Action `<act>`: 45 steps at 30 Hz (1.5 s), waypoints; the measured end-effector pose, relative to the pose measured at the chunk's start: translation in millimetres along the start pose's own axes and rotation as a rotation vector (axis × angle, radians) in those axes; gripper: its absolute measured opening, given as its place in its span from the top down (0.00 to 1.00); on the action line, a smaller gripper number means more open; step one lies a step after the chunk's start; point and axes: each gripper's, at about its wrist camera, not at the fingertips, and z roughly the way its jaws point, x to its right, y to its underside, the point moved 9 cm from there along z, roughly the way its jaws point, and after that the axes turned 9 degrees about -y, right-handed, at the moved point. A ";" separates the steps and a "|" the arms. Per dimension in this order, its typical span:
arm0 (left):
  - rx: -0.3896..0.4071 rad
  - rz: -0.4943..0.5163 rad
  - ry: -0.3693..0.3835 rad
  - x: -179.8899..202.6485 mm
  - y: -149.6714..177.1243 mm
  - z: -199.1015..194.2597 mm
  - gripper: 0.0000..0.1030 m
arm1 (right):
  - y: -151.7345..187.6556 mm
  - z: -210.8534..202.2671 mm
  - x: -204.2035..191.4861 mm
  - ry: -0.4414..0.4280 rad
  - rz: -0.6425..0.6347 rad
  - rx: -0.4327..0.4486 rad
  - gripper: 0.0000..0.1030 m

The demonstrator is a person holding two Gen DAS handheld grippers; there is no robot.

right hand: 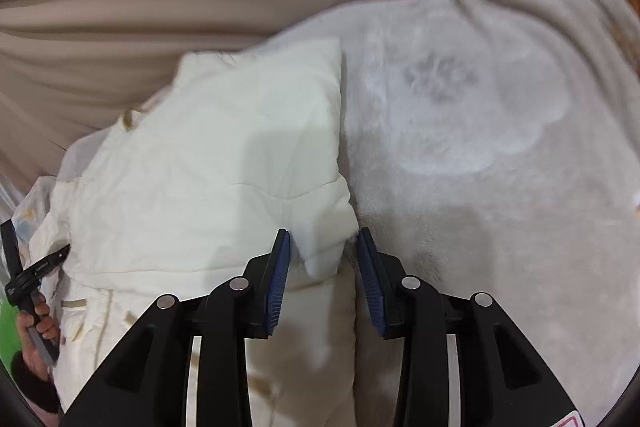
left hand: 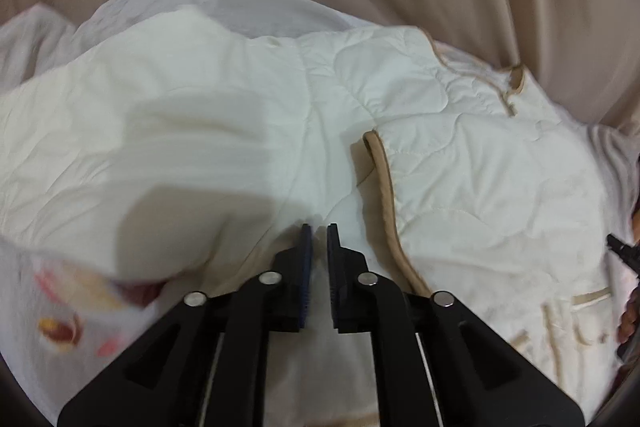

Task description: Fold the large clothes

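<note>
Here's the cream quilted jacket (left hand: 460, 131), spread across a fleecy grey blanket (right hand: 460, 155) with beige drapery behind it. Its tan-trimmed front edge (left hand: 386, 195) curls open down the middle, so the fold is only partly made.

Left gripper (left hand: 318, 231) points down at the jacket's body, jaws drawn narrow with just a slim gap; whether any cloth is pinched in there, I can't tell from this angle.

Over to the right gripper (right hand: 322, 237): jaws about half open, straddling a folded corner of the jacket (right hand: 324, 251). The pads stand either side of it, not pressing. That corner belongs to a flap laid over the body, its edge running right along the blanket.

From the right wrist view, the person's left hand (right hand: 38, 323) shows at the far left, wrapped around its tool handle beside the jacket's pocket side.

My read: mid-fold, one side panel brought across, the grip at its corner loose. Next call is the opposite side: the left needs a firm bite on fabric near that trimmed edge, then a carry across to match.
</note>
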 end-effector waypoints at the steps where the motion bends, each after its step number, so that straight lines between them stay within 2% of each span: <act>1: 0.017 -0.039 0.020 -12.8 0.8 -12.7 0.66 | 0.1 -10.5 -7.0 0.003 -0.027 0.019 0.62; 2: 0.039 -0.080 0.016 -29.8 2.3 -25.3 0.42 | 2.5 -24.4 -10.3 0.008 -0.052 0.040 0.59; 4: 0.094 -0.164 -0.030 -70.5 2.6 -48.3 0.22 | 10.3 -52.3 -18.8 -0.018 -0.101 0.062 0.51; 5: 0.115 -0.209 -0.075 -95.6 2.5 -57.2 0.16 | 19.7 -61.8 -32.7 -0.045 -0.126 0.063 0.49; 7: 0.133 -0.301 -0.158 -148.0 1.7 -69.0 0.13 | 34.1 -71.8 -44.5 -0.086 -0.158 0.055 0.44; 9: 0.106 -0.403 -0.206 -199.5 1.1 -66.8 0.13 | 54.4 -68.3 -63.5 -0.135 -0.183 0.029 0.43; 13: 0.040 -0.636 -0.183 -277.5 6.5 -39.2 0.13 | 87.3 -55.9 -95.9 -0.198 -0.222 -0.025 0.41; 15: 0.027 -0.727 -0.155 -302.5 7.3 -25.3 0.15 | 100.7 -46.0 -109.0 -0.218 -0.233 -0.052 0.41; 16: 0.027 -0.771 -0.135 -312.2 7.1 -19.2 0.20 | 104.7 -40.4 -112.5 -0.219 -0.242 -0.063 0.41; 18: 0.037 -0.819 -0.116 -325.4 3.2 -14.4 0.36 | 117.8 -33.5 -119.2 -0.203 -0.262 -0.084 0.41; 20: 0.051 -0.784 -0.113 -325.1 -7.4 -16.0 0.71 | 126.1 -28.4 -120.1 -0.187 -0.272 -0.094 0.41; 21: 0.059 -0.756 -0.128 -323.0 -14.6 -18.3 0.77 | 126.7 -26.1 -119.2 -0.181 -0.273 -0.096 0.41; 22: 0.083 -0.714 -0.149 -316.9 -25.2 -26.0 0.90 | 127.7 -25.1 -118.4 -0.180 -0.271 -0.097 0.40; 25: 0.173 -0.587 -0.163 -282.5 -63.6 -60.6 0.95 | 129.3 -23.9 -115.4 -0.192 -0.253 -0.090 0.39; 27: 0.251 -0.489 -0.156 -243.1 -88.5 -92.2 0.96 | 129.9 -22.3 -113.8 -0.201 -0.240 -0.089 0.38; 30: 0.383 -0.307 -0.077 -145.6 -127.2 -145.3 0.96 | 132.5 -21.0 -114.0 -0.199 -0.247 -0.084 0.36; 31: 0.426 -0.222 -0.030 -95.4 -136.6 -163.8 0.96 | 133.1 -20.8 -114.5 -0.198 -0.252 -0.082 0.35; 33: 0.471 -0.095 0.033 -20.9 -140.0 -184.3 0.96 | 133.8 -21.3 -115.9 -0.200 -0.261 -0.078 0.33; 34: 0.474 -0.013 0.083 30.1 -136.4 -188.7 0.95 | 133.9 -21.5 -115.9 -0.203 -0.262 -0.076 0.33; 36: 0.433 0.120 0.149 110.1 -119.6 -179.3 0.95 | 133.9 -22.2 -115.1 -0.214 -0.252 -0.072 0.33; 37: 0.389 0.198 0.169 154.9 -102.2 -163.8 0.92 | 133.7 -23.0 -114.7 -0.221 -0.246 -0.069 0.33; 39: 0.292 0.314 0.187 216.0 -63.4 -127.0 0.88 | 133.3 -25.5 -113.4 -0.237 -0.235 -0.062 0.32; 40: 0.225 0.376 0.187 242.9 -37.2 -99.9 0.72 | 133.5 -26.5 -112.7 -0.247 -0.230 -0.060 0.32; 41: 0.169 0.418 0.178 259.3 -12.7 -76.9 0.60 | 133.5 -27.6 -112.0 -0.255 -0.223 -0.060 0.32; 42: 0.109 0.456 0.158 270.4 14.7 -49.0 0.57 | 133.5 -29.0 -110.7 -0.265 -0.214 -0.060 0.32; 45: 0.031 0.494 0.114 266.1 70.3 -27.6 0.55 | 132.2 -33.6 -106.1 -0.278 -0.202 -0.058 0.32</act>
